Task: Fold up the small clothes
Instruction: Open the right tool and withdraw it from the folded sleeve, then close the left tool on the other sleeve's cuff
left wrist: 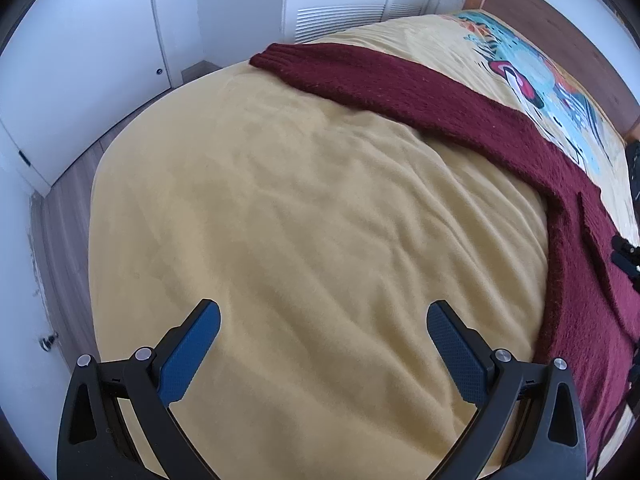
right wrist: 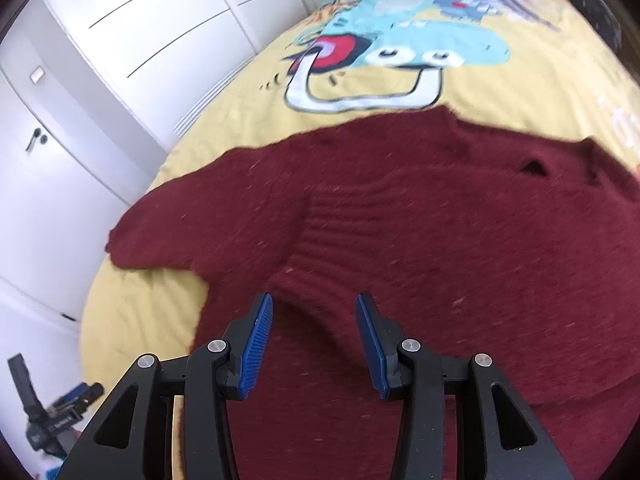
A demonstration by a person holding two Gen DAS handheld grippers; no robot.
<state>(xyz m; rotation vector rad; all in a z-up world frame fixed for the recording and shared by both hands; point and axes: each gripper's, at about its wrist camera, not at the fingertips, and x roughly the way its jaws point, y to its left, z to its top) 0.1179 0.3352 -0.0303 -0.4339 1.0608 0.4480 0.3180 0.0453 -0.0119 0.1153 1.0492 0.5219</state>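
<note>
A dark red knitted sweater (right wrist: 420, 208) lies spread on a yellow bedspread (right wrist: 140, 312). One sleeve (left wrist: 360, 76) stretches out flat toward the far left corner of the bed in the left wrist view. My right gripper (right wrist: 314, 312) hovers over the sweater's body, jaws partly apart, and I see no cloth between the blue pads (right wrist: 256, 344). My left gripper (left wrist: 323, 320) is wide open above bare yellow bedspread (left wrist: 300, 220), well left of the sweater, holding nothing. The other gripper's black tip (left wrist: 624, 256) shows at the right edge of the left wrist view.
The bedspread carries a colourful cartoon print (right wrist: 384, 48) beyond the sweater, near a wooden headboard (left wrist: 560, 24). White wardrobe doors (right wrist: 140, 40) and wood floor (left wrist: 68, 208) run along the bed's left side. The left gripper (right wrist: 52, 412) shows low at the left of the right wrist view.
</note>
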